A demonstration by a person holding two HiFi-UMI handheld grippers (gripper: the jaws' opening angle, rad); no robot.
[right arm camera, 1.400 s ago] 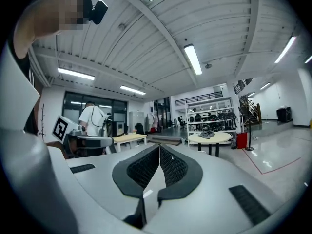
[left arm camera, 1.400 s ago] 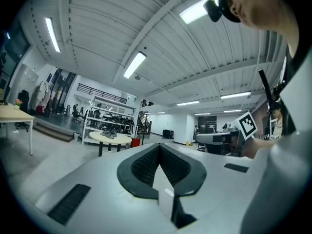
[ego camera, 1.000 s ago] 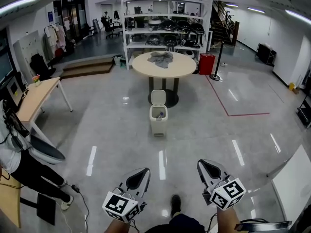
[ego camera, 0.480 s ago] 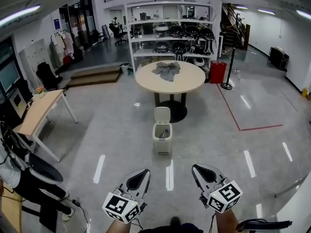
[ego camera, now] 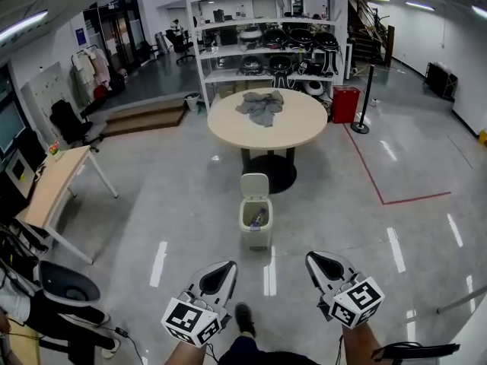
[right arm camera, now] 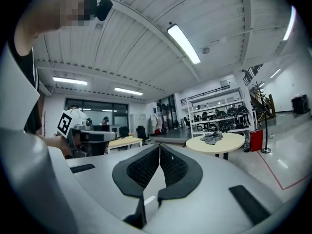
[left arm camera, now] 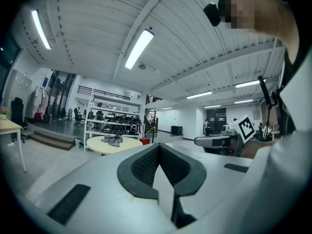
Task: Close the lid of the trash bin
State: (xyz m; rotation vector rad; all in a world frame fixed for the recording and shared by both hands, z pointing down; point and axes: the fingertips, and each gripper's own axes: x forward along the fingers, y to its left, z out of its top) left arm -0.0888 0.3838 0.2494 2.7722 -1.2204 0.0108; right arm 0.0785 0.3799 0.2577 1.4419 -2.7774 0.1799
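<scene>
Glossy floor [ego camera: 190, 204]; plastic bin [ego camera: 256, 223].

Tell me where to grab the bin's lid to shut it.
Take the lid by its top edge, coming from the near side of the trash bin. It stands upright, hinged at the far rim, so that edge is exposed and should swing toward you.

Bare floor [ego camera: 335, 211] lies open in front of the trash bin [ego camera: 256, 230] and to both its sides. Its lid [ego camera: 255, 186] stands upright at the back. Just behind, the round worktop [ego camera: 228, 124] and its dark base [ego camera: 281, 169] block that side.
</scene>
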